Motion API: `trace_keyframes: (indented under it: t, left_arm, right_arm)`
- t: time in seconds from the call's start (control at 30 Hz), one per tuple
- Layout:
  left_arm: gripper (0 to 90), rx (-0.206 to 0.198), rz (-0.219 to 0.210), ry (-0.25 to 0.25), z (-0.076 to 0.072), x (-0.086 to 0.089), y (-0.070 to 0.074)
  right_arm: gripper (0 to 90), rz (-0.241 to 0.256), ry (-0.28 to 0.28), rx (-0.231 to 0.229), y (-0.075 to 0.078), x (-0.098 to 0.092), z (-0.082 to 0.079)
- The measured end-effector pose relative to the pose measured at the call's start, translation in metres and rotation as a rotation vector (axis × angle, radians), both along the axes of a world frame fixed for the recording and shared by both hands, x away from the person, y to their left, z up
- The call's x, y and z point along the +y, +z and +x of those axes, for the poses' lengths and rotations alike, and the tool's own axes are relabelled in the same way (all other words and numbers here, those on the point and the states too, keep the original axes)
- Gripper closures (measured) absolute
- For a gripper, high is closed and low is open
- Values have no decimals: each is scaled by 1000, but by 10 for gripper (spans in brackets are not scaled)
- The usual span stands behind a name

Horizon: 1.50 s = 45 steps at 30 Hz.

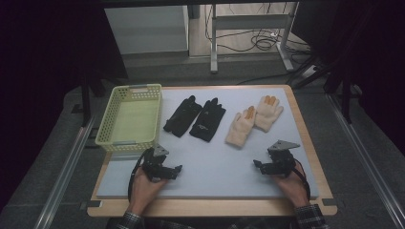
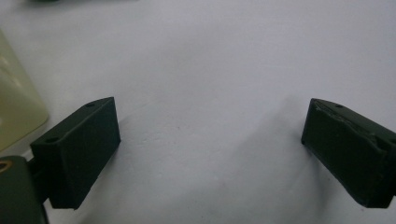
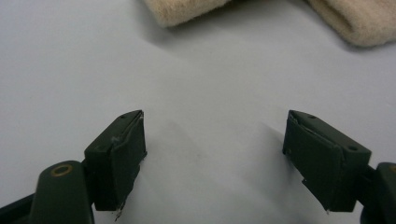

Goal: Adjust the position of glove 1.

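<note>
Gloves lie beyond both grippers: left gripper (image 1: 177, 169) and right gripper (image 1: 257, 164) gape empty, nearer than the cream gloves (image 1: 252, 119); pinching both layers could drag its overlapping twin.

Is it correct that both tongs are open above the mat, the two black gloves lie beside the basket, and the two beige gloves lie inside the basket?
Not quite. In the high view the beige gloves lie on the mat, to the right of the black gloves, not in the basket, which holds nothing. The rest holds: left tongs and right tongs are open.
</note>
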<state>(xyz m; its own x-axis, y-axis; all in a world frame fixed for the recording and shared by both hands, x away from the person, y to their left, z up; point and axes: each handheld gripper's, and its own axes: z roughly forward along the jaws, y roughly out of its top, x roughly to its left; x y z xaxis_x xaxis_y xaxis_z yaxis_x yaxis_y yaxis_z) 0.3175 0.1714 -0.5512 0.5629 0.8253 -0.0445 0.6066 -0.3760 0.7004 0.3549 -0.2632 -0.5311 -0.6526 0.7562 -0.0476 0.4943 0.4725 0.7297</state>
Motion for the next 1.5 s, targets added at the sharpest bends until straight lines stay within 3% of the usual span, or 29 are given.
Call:
trace_keyframes:
  t: [0.4,0.63,0.9,1.13,1.2,1.37,1.5]
  left_arm:
    - [44,0,-2,1,0,0,0]
    - [45,-2,-1,1,0,0,0]
    - [190,-6,-12,-3,1,-1,6]
    - [240,-26,-31,-10,17,-13,22]
    - [268,-26,-41,-8,27,-18,27]
    - [354,-24,-22,-5,43,-29,34]
    - [411,-31,-12,28,64,-40,45]
  right_arm:
    - [233,-2,-9,-2,3,3,2]
    - [253,10,22,-15,12,14,3]
    - [253,3,-4,-22,8,7,5]
    - [248,-25,-30,-16,3,0,7]
    - [238,3,-30,-1,2,-3,9]
    - [225,2,-33,-1,1,-3,8]
    - [216,3,-36,-1,1,-3,8]
